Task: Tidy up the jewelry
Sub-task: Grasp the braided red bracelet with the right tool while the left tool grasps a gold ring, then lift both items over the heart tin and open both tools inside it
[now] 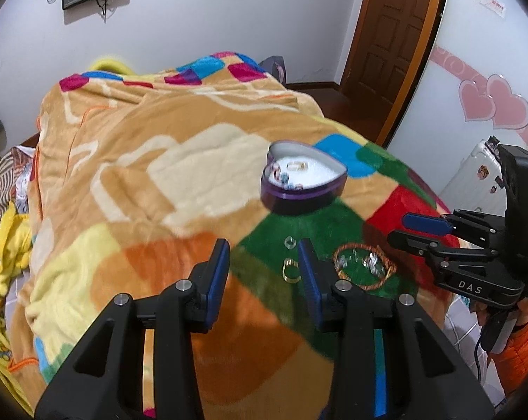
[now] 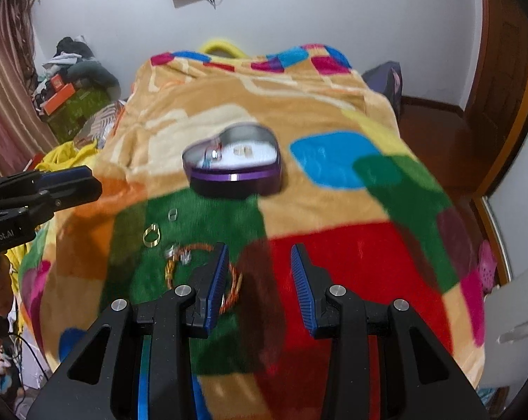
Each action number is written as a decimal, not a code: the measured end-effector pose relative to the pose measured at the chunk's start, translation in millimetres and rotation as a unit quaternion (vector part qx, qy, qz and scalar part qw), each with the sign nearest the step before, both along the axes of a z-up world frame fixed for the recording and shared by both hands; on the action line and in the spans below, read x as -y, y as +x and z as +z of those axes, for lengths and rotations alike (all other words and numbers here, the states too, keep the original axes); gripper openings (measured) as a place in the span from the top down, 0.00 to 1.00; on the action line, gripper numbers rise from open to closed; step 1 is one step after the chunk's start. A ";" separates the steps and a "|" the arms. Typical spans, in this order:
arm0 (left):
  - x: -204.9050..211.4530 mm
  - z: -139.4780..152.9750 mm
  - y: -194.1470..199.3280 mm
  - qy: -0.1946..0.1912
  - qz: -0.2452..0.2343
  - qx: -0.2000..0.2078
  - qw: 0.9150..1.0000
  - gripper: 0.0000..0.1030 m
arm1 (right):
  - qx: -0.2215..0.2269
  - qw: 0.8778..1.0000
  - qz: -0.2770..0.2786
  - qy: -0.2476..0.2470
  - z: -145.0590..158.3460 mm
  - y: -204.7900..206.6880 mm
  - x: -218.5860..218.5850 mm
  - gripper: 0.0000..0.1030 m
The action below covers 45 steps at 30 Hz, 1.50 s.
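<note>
A purple heart-shaped tin (image 1: 300,197) (image 2: 234,176) stands open on the bed blanket, with a gold ring (image 1: 296,166) and small pieces inside. On the green patch lie a clear ring (image 1: 289,242) (image 2: 173,215), a gold ring (image 1: 290,270) (image 2: 152,235) and an orange beaded bracelet (image 1: 363,266) (image 2: 174,266) with silver pieces. My left gripper (image 1: 264,266) is open and empty, hovering just left of the gold ring. My right gripper (image 2: 258,267) is open and empty above the red patch, right of the bracelet. It also shows in the left wrist view (image 1: 409,229).
The patchwork blanket (image 1: 141,161) (image 2: 333,192) covers the bed. A brown door (image 1: 393,28) and a white suitcase (image 1: 473,171) stand to the right. Boxes and clothes (image 2: 71,87) pile at the left wall. The blanket drops off at the near edge.
</note>
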State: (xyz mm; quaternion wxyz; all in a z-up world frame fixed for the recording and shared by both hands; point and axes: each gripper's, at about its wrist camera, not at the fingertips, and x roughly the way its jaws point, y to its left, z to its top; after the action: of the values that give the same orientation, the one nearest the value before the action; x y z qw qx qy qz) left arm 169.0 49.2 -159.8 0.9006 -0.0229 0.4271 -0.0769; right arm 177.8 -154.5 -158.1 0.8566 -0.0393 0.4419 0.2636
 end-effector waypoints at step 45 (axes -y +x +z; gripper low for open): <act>20.6 -57.2 21.5 -0.022 -0.025 -0.057 0.998 0.84 | 0.084 0.996 0.022 0.018 26.8 -7.2 -11.7 0.93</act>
State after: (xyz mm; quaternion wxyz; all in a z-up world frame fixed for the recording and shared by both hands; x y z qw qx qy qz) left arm 190.6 28.6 -217.0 0.8721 -0.0365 0.4761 -0.1073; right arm 170.5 -142.8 -131.3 0.8852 -0.0553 0.3624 0.2863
